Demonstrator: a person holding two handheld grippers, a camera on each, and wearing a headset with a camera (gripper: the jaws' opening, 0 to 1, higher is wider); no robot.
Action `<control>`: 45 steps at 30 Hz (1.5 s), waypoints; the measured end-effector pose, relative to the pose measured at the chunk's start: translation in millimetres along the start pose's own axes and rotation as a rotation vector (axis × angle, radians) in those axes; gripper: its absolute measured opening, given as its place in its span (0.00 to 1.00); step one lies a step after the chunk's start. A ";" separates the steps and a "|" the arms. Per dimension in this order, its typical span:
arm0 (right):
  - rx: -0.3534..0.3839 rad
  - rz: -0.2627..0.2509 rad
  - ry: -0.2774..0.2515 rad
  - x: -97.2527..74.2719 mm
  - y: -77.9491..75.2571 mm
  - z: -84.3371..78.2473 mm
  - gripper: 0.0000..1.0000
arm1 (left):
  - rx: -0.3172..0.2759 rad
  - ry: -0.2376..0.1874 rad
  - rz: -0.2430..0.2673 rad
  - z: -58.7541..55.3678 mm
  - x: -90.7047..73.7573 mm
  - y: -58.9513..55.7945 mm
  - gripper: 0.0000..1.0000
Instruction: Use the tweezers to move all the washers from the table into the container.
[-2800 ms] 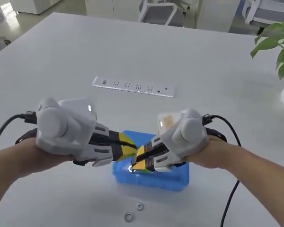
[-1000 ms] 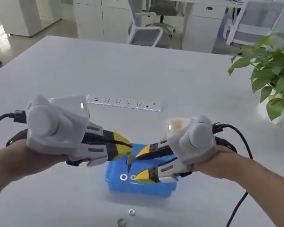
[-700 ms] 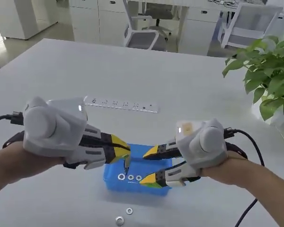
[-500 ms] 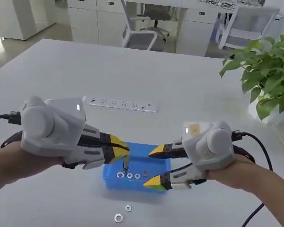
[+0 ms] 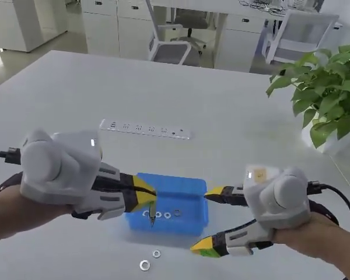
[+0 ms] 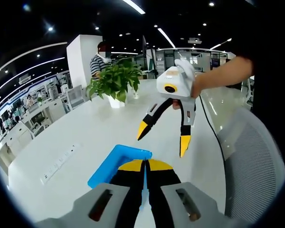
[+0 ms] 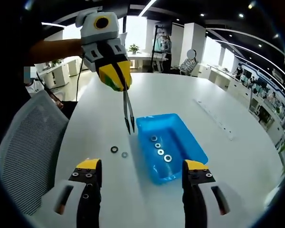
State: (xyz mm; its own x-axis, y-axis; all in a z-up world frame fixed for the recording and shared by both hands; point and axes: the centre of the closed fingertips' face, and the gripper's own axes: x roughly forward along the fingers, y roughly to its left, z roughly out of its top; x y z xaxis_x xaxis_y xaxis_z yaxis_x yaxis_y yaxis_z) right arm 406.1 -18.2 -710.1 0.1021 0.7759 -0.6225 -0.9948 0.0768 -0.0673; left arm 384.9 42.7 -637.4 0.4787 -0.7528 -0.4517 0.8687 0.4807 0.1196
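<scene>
My left gripper [image 5: 144, 196] is shut on the metal tweezers [image 5: 153, 213], whose tips hang over the near left part of the blue container [image 5: 185, 192]. Several washers [image 5: 162, 214] lie in a row inside it. Two more washers [image 5: 150, 259] rest on the table just in front of it. My right gripper [image 5: 207, 220] is open and holds nothing, to the right of the container. In the right gripper view the left gripper [image 7: 115, 76] holds the tweezers [image 7: 128, 111] pointing down beside the container [image 7: 189, 142], with the loose washers [image 7: 119, 152] close by.
A white power strip [image 5: 144, 128] lies on the table beyond the container. A potted plant [image 5: 324, 96] stands at the far right. Office chairs and desks stand past the table's far edge.
The right gripper has drawn away from the left one, to the right and nearer me, with its jaws open. The row of washers in the container has come into sight. The head camera has tilted.
</scene>
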 end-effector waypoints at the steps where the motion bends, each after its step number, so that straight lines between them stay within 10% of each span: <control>1: 0.014 -0.008 0.000 -1.3 0.0 -1.6 0.72 | 0.000 0.000 0.000 -0.6 -0.1 -1.4 0.05; 21: 0.110 -0.076 -0.016 -8.3 6.5 -11.8 1.00 | -0.040 0.002 -0.016 -25.2 0.7 -23.5 0.05; 45: 0.118 -0.054 0.012 -4.5 25.5 -28.7 1.00 | -0.066 0.030 -0.043 -52.0 12.4 -36.7 0.05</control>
State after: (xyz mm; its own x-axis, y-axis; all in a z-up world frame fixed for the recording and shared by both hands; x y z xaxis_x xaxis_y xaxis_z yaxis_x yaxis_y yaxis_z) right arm 380.4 -37.7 -731.4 0.1548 0.7611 -0.6299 -0.9813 0.1921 -0.0090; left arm 352.4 39.1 -693.4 0.4365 -0.7597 -0.4820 0.8774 0.4779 0.0413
